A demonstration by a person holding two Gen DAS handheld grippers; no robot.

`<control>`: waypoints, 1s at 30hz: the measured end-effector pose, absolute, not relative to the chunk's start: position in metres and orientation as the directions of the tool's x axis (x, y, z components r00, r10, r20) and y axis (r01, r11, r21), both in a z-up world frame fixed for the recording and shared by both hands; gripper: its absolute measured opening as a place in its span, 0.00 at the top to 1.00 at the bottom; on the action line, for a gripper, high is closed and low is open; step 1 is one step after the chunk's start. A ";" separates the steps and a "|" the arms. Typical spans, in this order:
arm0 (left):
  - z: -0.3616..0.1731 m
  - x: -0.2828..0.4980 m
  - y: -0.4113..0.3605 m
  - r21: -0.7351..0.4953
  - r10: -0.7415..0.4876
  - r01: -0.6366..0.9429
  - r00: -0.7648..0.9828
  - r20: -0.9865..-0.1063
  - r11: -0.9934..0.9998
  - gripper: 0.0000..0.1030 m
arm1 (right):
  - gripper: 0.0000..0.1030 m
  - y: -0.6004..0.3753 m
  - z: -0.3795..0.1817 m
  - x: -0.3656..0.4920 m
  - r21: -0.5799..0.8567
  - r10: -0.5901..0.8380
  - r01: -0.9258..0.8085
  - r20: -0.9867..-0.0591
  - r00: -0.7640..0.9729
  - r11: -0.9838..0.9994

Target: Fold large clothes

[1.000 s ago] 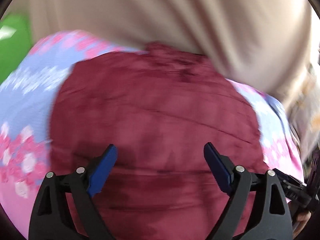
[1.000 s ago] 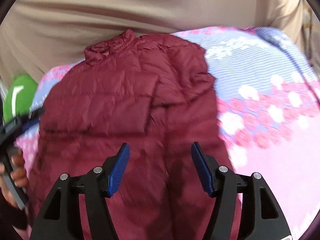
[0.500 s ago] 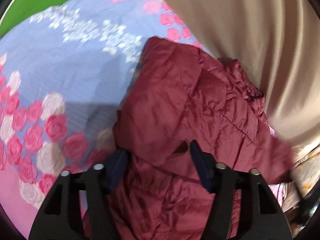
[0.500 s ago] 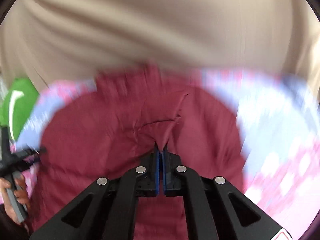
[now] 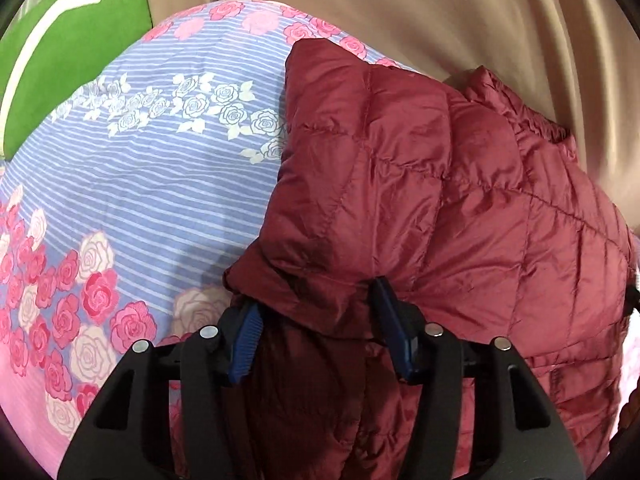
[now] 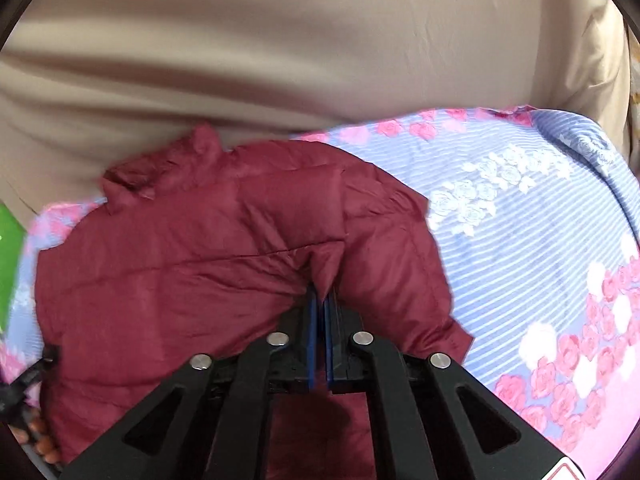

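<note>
Jacket: a maroon quilted jacket (image 5: 460, 184) lies on the floral sheet (image 5: 132, 184), partly bunched, its collar end toward the beige cloth (image 6: 280, 40) behind the sheet.
Left gripper: the left gripper (image 5: 320, 320) stands about half open, and its jaws have just been closing further; a thick gathered roll of the jacket's edge sits between the blue pads (image 5: 244, 340), which press on it from both sides.
Right gripper: the right gripper (image 6: 322, 312) is closed almost completely, its pads nearly meeting, and it pinches a thin fold of the jacket near the garment's middle.
Jacket around the right grip: the cloth rises into a small peak at the pinch, with a sleeve drooping onto the sheet beside it.
Sheet: striped blue with white and pink roses; it shows bare on both sides of the jacket.
Cushion: a green cushion (image 5: 60, 48) rests at the sheet's far corner, well apart from the jacket.
</note>
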State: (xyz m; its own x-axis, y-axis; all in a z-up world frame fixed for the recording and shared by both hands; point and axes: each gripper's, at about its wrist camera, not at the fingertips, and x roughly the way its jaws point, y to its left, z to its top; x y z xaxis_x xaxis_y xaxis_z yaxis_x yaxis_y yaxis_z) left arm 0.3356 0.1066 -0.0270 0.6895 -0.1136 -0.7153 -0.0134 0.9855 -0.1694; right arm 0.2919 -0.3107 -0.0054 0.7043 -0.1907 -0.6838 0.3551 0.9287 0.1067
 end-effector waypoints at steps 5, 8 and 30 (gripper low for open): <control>-0.028 0.332 0.110 -0.200 -0.138 -0.006 0.699 -0.701 0.980 0.43 | 0.86 -0.315 -0.006 0.261 0.100 -0.193 0.355 -0.689 0.699 0.929; -0.023 0.316 0.123 -0.225 -0.169 0.013 0.701 -0.692 0.974 0.41 | 0.67 -0.316 0.003 0.212 0.083 -0.199 0.338 -0.669 0.716 0.938; -0.025 0.090 0.191 -0.198 -0.273 0.202 0.477 -0.836 0.959 0.92 | 0.96 -0.308 -0.057 -0.069 0.208 -0.047 0.339 -0.789 0.612 0.917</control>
